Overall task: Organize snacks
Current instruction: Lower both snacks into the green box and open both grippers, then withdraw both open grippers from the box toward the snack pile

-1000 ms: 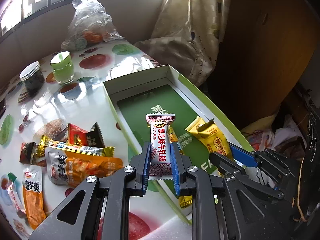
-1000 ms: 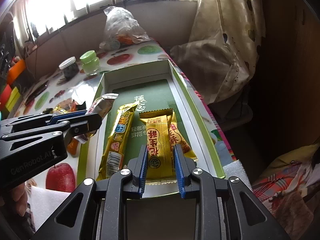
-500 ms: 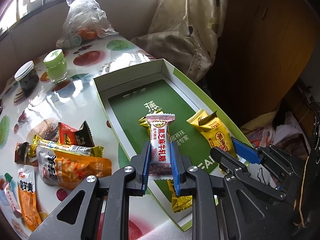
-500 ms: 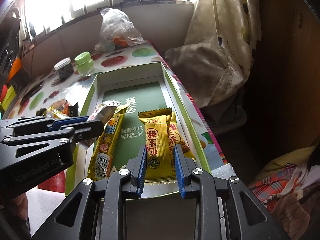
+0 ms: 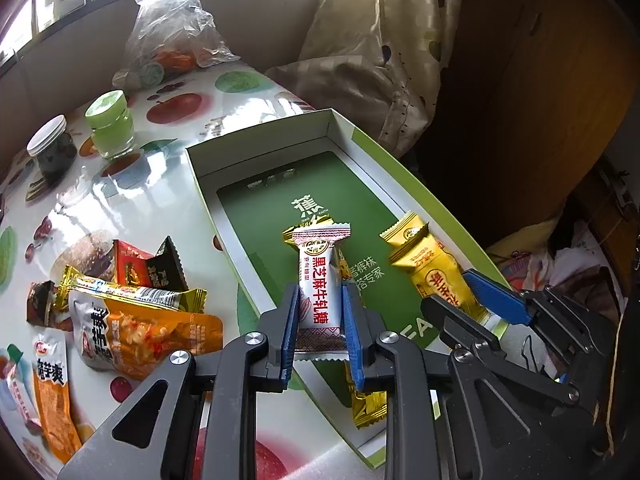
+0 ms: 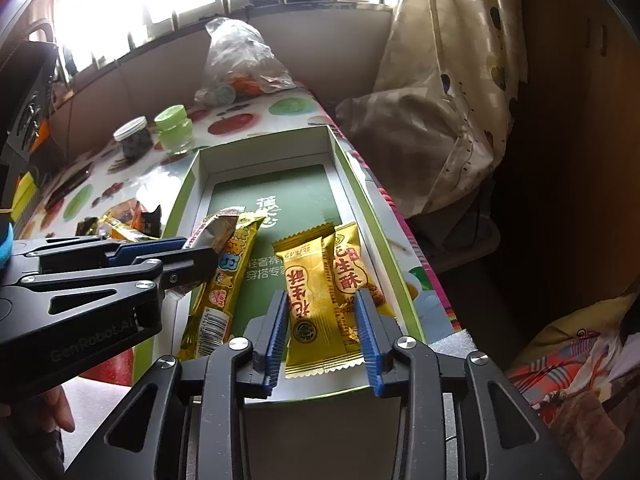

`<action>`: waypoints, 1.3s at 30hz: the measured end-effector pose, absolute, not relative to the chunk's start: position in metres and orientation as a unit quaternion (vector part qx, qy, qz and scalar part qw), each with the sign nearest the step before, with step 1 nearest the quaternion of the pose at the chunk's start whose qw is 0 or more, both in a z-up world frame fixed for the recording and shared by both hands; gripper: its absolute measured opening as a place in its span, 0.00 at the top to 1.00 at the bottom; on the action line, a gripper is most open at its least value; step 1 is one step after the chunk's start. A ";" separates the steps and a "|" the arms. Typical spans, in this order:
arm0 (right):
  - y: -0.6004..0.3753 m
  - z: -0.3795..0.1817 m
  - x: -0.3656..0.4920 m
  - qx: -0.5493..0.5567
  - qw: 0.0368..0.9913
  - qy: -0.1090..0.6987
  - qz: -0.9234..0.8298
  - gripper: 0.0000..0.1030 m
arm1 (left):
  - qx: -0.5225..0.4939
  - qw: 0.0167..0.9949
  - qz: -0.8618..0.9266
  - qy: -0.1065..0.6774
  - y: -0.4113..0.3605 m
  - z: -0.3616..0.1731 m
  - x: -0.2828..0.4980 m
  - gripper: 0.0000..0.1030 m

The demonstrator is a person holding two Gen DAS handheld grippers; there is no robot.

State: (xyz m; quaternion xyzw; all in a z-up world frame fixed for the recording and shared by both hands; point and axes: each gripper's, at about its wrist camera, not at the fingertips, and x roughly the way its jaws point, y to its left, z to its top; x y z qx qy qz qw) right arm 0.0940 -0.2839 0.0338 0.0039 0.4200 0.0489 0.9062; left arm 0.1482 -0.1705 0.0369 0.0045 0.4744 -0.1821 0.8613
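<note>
The left gripper [image 5: 319, 322] was held over the near part of a shallow green-rimmed box [image 5: 404, 176], its jaws clamped on the lower half of a white candy packet [image 5: 320, 280] with red lettering, which stood tilted above the box floor. Beneath the packet a long yellow bar [image 6: 222, 284] lay lengthwise in the box.

The right gripper [image 6: 322, 326] was placed at the near right corner of the same box. Its jaws had just been opening and stood apart on either side of a yellow peanut-candy packet [image 6: 312, 300], with a narrow gap visible at each pad, so the packet was no longer pinched; it lay on the box floor, overlapping a second yellow packet [image 6: 352, 268] just beside the right wall.

On the desk [image 5: 120, 200], covered by a fruit-print cloth, a heap of loose snack packets [image 5: 132, 308] was left outside the box on its left. Farther back, a dark jar [image 5: 54, 146] with a white lid and a green jar [image 5: 110, 124] were set side by side, and a clear plastic bag [image 5: 172, 28] was seen at the far edge.
</note>
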 end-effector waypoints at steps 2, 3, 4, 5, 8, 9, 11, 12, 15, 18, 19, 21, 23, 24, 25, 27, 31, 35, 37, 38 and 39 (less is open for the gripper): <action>-0.283 0.034 0.095 0.003 0.906 0.420 0.049 0.66 | 0.004 0.861 -0.182 0.474 -0.170 0.037 0.149 0.75; -0.283 0.034 0.095 0.004 0.906 0.420 0.049 0.66 | 0.004 0.861 -0.183 0.474 -0.171 0.037 0.149 0.75; -0.283 0.034 0.095 0.004 0.906 0.420 0.049 0.65 | 0.004 0.861 -0.184 0.474 -0.170 0.037 0.149 0.74; -0.283 0.034 0.095 0.004 0.906 0.420 0.050 0.65 | 0.004 0.861 -0.184 0.475 -0.170 0.037 0.149 0.74; -0.282 0.034 0.095 0.002 0.906 0.421 0.050 0.64 | 0.004 0.861 -0.184 0.474 -0.170 0.037 0.149 0.68; -0.283 0.034 0.095 0.003 0.906 0.420 0.050 0.63 | 0.003 0.861 -0.186 0.474 -0.171 0.037 0.148 0.67; -0.282 0.034 0.095 0.004 0.906 0.420 0.051 0.62 | 0.004 0.861 -0.186 0.474 -0.171 0.037 0.148 0.67; -0.282 0.034 0.095 0.004 0.906 0.420 0.051 0.62 | 0.004 0.861 -0.186 0.474 -0.171 0.037 0.148 0.67; -0.282 0.034 0.095 0.004 0.906 0.420 0.051 0.60 | 0.002 0.860 -0.187 0.474 -0.171 0.038 0.148 0.67; -0.283 0.034 0.095 0.003 0.906 0.420 0.050 0.57 | 0.003 0.860 -0.186 0.475 -0.171 0.038 0.148 0.66; -0.282 0.034 0.095 0.004 0.906 0.420 0.049 0.56 | 0.003 0.860 -0.186 0.475 -0.171 0.038 0.148 0.66; -0.283 0.035 0.094 0.005 0.906 0.420 0.049 0.55 | 0.003 0.860 -0.187 0.475 -0.171 0.038 0.147 0.65; -0.284 0.035 0.094 0.006 0.906 0.420 0.047 0.54 | 0.007 0.862 -0.186 0.472 -0.172 0.039 0.145 0.63; -0.284 0.035 0.094 0.006 0.906 0.420 0.048 0.53 | 0.010 0.863 -0.185 0.470 -0.173 0.040 0.144 0.62; -0.284 0.035 0.094 0.007 0.906 0.421 0.047 0.53 | 0.010 0.863 -0.187 0.470 -0.173 0.040 0.144 0.60; -0.286 0.036 0.093 0.006 0.906 0.421 0.044 0.52 | 0.007 0.862 -0.190 0.469 -0.173 0.041 0.142 0.57; -0.286 0.038 0.091 0.009 0.907 0.418 0.043 0.51 | 0.008 0.865 -0.188 0.465 -0.171 0.045 0.139 0.57; -0.288 0.042 0.088 0.020 0.909 0.415 0.040 0.50 | 0.010 0.871 -0.184 0.456 -0.167 0.052 0.132 0.54; -0.287 0.045 0.086 0.022 0.911 0.411 0.039 0.50 | 0.010 0.874 -0.183 0.450 -0.164 0.056 0.127 0.53; -0.287 0.047 0.085 0.022 0.912 0.408 0.039 0.50 | 0.007 0.874 -0.184 0.450 -0.163 0.057 0.126 0.53; -0.286 0.048 0.085 0.022 0.913 0.406 0.039 0.50 | 0.006 0.876 -0.182 0.448 -0.160 0.059 0.124 0.53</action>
